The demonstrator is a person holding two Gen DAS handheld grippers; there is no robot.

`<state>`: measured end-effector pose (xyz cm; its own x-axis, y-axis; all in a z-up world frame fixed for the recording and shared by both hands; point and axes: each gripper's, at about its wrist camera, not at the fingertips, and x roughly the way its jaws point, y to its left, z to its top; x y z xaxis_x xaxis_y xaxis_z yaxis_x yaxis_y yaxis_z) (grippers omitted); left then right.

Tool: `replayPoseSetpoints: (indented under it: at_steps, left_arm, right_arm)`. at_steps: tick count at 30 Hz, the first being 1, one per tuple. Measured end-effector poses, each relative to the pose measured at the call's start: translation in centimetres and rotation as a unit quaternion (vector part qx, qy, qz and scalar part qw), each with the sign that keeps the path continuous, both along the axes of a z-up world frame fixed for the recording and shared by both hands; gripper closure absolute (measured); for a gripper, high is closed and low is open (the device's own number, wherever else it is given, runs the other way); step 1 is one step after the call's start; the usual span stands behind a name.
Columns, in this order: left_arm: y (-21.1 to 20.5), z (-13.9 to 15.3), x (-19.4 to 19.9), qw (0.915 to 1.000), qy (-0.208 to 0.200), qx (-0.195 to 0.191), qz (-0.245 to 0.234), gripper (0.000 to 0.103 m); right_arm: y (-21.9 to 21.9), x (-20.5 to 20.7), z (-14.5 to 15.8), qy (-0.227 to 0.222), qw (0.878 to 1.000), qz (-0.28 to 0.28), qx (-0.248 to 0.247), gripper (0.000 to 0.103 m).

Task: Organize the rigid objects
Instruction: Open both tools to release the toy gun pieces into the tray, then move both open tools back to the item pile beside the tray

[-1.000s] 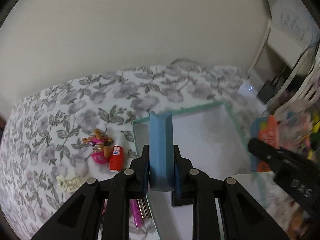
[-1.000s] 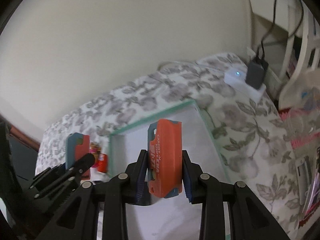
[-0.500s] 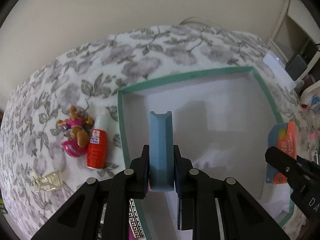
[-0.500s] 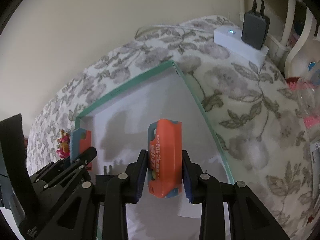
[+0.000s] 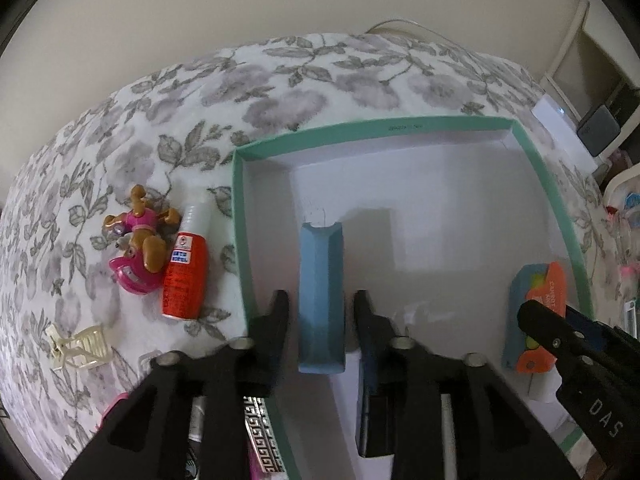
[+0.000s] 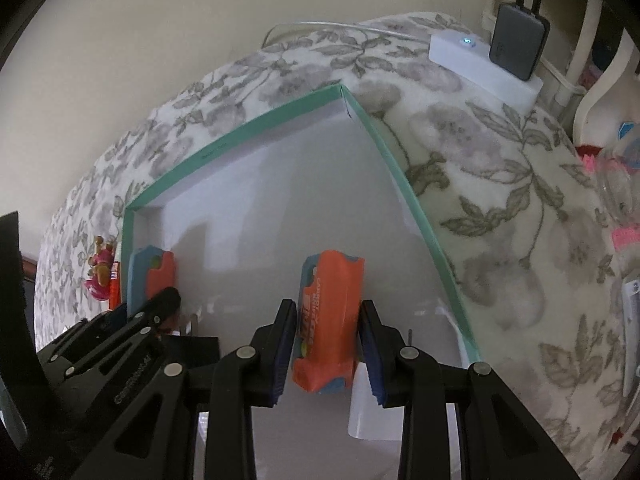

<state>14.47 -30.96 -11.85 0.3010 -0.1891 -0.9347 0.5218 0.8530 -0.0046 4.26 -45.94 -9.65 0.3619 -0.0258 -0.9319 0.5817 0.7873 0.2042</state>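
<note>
Blue case [image 5: 321,300] stands free between the opening left gripper [image 5: 321,300] jaws; right gripper [image 6: 327,312] clasps the orange case [image 6: 328,316]

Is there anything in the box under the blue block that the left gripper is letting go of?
Nothing visible: the blue block stands on bare white floor inside the teal box, between the left gripper's opening jaws.

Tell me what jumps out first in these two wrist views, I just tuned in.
The big teal-rimmed box fills both views. Inside it, the left gripper is opening around an upright blue block, while the right gripper clamps an orange-and-blue toy near the right wall. Outside, left of the box, a red bottle and pink dog figure lie on the floral cover.
</note>
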Motion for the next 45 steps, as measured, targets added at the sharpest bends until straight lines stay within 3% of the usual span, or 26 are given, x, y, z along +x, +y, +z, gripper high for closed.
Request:
replayPoseSetpoints:
  at_steps: [1,3,8,10,11,13,18,21,24,28,30,38,45]
  left_arm:
    - [0.1,0.3,0.0,0.9999,0.006,-0.008,0.001,0.051]
    - [0.2,1.1,-0.1,0.9999,0.003,-0.012,0.003,0.042]
    - [0.6,5.1,-1.6,0.9993,-0.022,-0.029,-0.01,0.041]
    - [1.4,7.2,-2.1,0.9986,-0.038,-0.037,-0.003,0.035]
    - [1.7,8.1,-2.2,0.9981,-0.046,-0.042,0.001,0.033]
    - [2.9,10.2,-2.4,0.9964,-0.064,-0.055,0.011,0.025]
    - [6.7,14.0,-2.2,0.991,-0.096,-0.08,0.049,0.02]
    - [9.9,15.4,-1.3,0.9861,-0.116,-0.081,0.087,0.019]
    - [13.1,15.8,-0.4,0.9811,-0.124,-0.076,0.128,0.007]
    - [17.5,14.8,0.8,0.9742,-0.106,-0.076,0.184,0.006]
    - [19.4,14.2,1.2,0.9714,-0.104,-0.065,0.204,0.006]
    - [27.1,12.8,1.7,0.9502,-0.085,-0.08,0.289,0.0]
    - [30.6,11.3,1.8,0.9408,-0.06,-0.083,0.323,0.0]
  right_arm:
    - [0.0,0.0,0.3,-0.001,1.0,0.001,-0.004,0.068]
    - [0.2,0.1,1.0,-0.005,1.0,0.001,-0.011,0.068]
    - [0.7,-0.1,4.2,-0.016,0.999,0.006,-0.046,0.067]
    - [1.1,-0.3,6.1,-0.029,0.998,0.009,-0.062,0.066]
    - [1.3,-0.4,6.8,-0.035,0.997,0.011,-0.067,0.064]
    - [2.0,-0.6,8.4,-0.052,0.995,0.018,-0.078,0.046]
    - [3.7,-1.1,11.9,-0.09,0.991,0.028,-0.098,0.045]
    - [5.3,-1.1,13.6,-0.105,0.987,0.04,-0.111,0.036]
    - [6.8,-0.8,14.8,-0.131,0.984,0.053,-0.108,0.033]
    - [9.2,-0.1,15.5,-0.157,0.98,0.079,-0.09,0.022]
    - [10.3,0.3,15.4,-0.163,0.979,0.087,-0.081,0.022]
    - [15.4,2.9,13.5,-0.141,0.977,0.139,-0.076,0.02]
    - [19.4,5.0,11.3,-0.115,0.973,0.187,-0.073,0.018]
